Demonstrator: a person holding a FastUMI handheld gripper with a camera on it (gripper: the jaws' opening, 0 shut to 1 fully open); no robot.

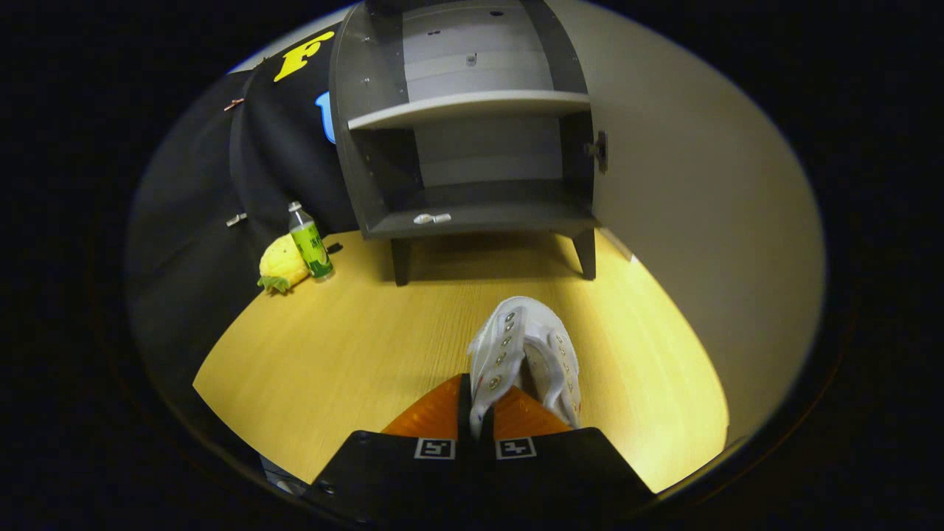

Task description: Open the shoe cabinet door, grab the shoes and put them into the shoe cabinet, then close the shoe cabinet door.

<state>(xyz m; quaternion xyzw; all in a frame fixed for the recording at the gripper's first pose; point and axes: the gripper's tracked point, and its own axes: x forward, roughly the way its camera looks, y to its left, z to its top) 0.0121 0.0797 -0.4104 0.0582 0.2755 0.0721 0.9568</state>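
Gripper (478, 413) clenched on the shoe (525, 354) by its eyelet flap: light, floppy canvas, so it will likely sag and swing.

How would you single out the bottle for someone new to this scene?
Start at the open grey shoe cabinet beyond the tool, which is shut on a white shoe. Left of its legs stands the bottle, upright and green-labelled, touching a yellow pineapple toy.

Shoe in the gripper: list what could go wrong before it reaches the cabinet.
1. The gripper pinches only one side wall of the white shoe; the shoe may sag, twist or slip out.
2. The dangling shoe could catch the lower shelf front edge on entry.
3. The open door stands beside the opening; a wide swing might bump it.
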